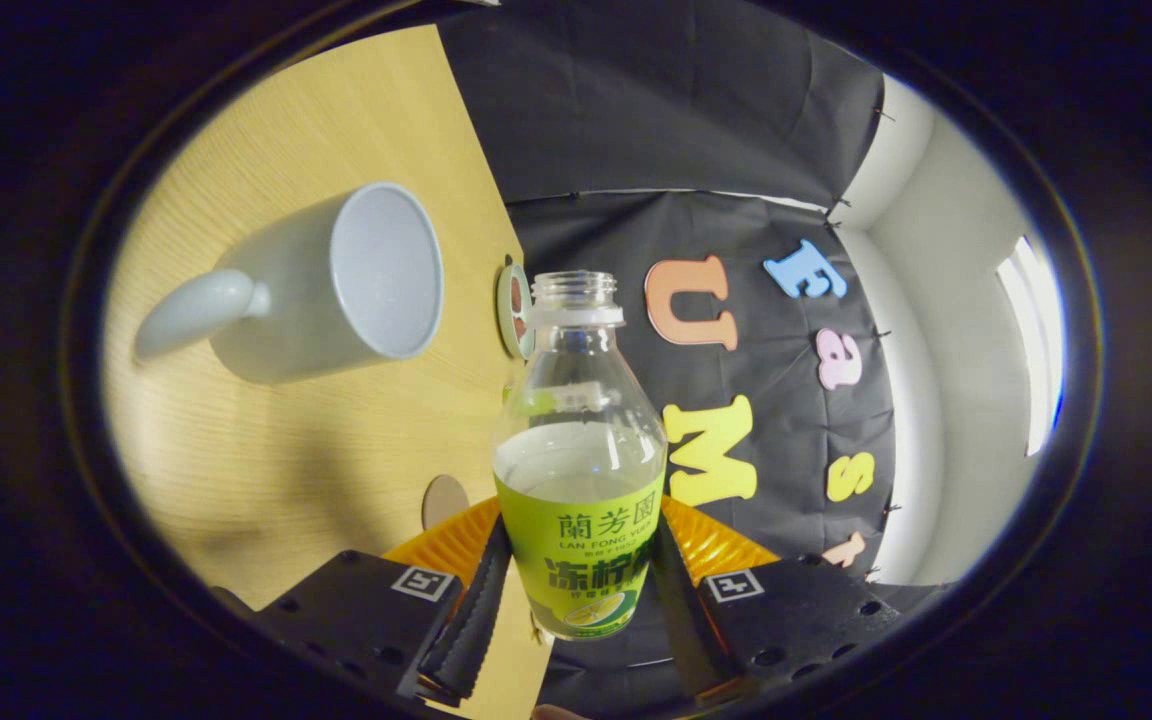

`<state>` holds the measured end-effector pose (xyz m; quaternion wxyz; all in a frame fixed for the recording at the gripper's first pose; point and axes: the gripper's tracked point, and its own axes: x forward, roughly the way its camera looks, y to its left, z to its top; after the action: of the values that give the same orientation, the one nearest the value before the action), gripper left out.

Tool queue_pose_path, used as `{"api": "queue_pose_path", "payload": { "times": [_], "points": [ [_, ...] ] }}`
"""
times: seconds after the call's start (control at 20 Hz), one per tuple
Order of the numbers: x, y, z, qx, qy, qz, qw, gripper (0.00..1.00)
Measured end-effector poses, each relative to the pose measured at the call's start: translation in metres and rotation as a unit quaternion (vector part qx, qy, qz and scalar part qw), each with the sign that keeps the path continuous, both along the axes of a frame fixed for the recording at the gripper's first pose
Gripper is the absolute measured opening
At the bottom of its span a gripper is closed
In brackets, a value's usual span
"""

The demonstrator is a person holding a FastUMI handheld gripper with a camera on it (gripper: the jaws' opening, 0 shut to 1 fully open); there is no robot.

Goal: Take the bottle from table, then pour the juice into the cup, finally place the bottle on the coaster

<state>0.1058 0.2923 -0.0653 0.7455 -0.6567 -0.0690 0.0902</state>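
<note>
My gripper (581,565) is shut on a clear bottle (581,450) with a green label, one finger pressing each side of the label. The bottle has no cap and holds pale liquid up to just above the label. The view is rolled, so the wooden table (266,470) lies to the left of the bottle. A white mug (336,285) with a handle stands on the table, left of the bottle's neck, and its inside looks empty. Beside the bottle's mouth, a small round patterned coaster (514,312) rests at the table's edge.
A small brown round disc (444,500) lies on the table near the left finger. The table's edge runs just behind the bottle. Beyond it hang the black cloth wall (656,130) and a white wall (956,330) to the right.
</note>
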Motion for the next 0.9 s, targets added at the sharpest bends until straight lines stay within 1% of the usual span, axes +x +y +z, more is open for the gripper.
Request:
{"api": "queue_pose_path", "payload": {
  "times": [0.8,0.9],
  "points": [
    [-0.008,0.017,0.015,-0.073,-0.052,0.021,0.996,0.76],
    [-0.004,0.017,0.020,-0.080,-0.058,0.021,0.995,0.76]
  ]
}}
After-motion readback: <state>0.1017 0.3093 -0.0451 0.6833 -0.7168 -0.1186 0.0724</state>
